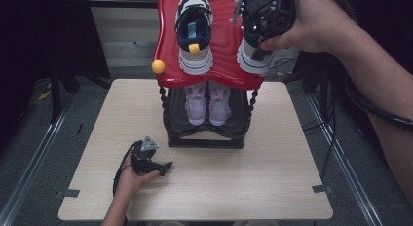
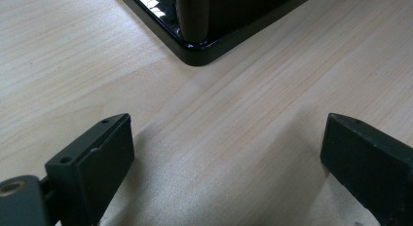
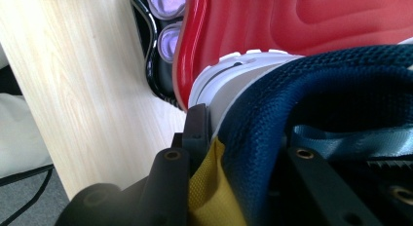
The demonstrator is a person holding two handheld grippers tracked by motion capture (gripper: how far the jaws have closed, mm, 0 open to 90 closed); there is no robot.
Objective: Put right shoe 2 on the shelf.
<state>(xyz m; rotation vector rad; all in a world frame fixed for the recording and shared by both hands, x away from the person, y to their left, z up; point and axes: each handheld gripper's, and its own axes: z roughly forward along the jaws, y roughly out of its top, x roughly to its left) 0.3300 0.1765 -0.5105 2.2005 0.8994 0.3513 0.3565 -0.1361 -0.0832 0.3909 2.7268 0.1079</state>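
My right tongs [image 1: 265, 28] are pinching the padded heel collar of the navy-and-white mesh sneaker [image 1: 254, 53]. In the right gripper view one black jaw sits outside the heel, next to the yellow pull tab [image 3: 207, 187]. The other jaw goes down inside the shoe opening.

That shoe is at the right side of the shiny red wavy top shelf [image 1: 170, 50] of the shoe rack. Its heel sticks out past the front edge, toward me. Its long way runs front to back, with the toe pointing away from me. I think it is tipped a bit, but I can't tell if the sole touches the shelf. Its twin, the other navy-and-white sneaker [image 1: 195, 31], lies just beside it on the left, flat on the red shelf and pointing the same way.

My left tongs [image 1: 155, 163] are spread wide with nothing between them. They rest low over the pale wooden table [image 1: 272, 162], near the front left corner of the black rack base [image 2: 195, 53].

My right hand is the near one. The left is far below. To set the shoe straight, I think I must slide it away from me, along its long way.
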